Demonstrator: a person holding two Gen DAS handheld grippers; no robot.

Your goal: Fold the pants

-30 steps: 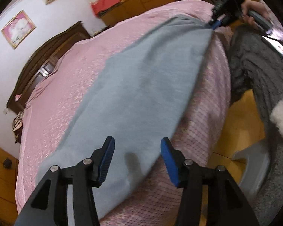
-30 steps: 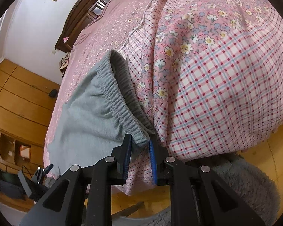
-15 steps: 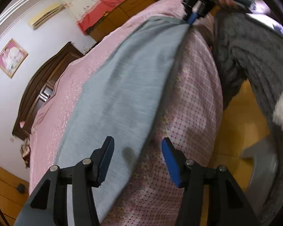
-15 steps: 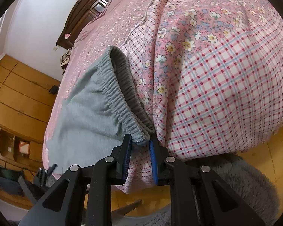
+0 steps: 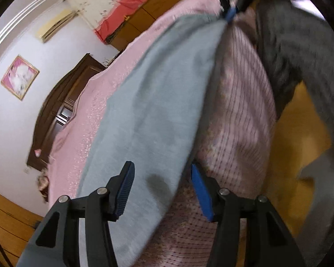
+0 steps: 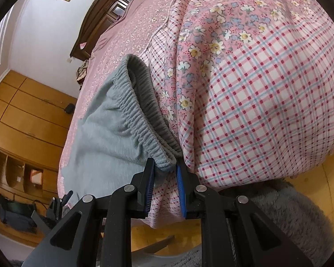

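- Grey pants (image 5: 158, 115) lie stretched along the bed's (image 5: 82, 129) near edge.
- Right tongs (image 6: 165, 179) pinch the elastic waistband (image 6: 142, 120) corner.
- Left tongs (image 5: 161, 191) gape over the leg end, seemingly not gripping; view blurred.

Your pants (image 6: 113, 133) are matt grey fleece cloth, waistband ribbed; the bedspread (image 6: 267, 93) is smooth woven cotton; each tool (image 6: 165, 191) shows matt black plastic, blue ridged pads
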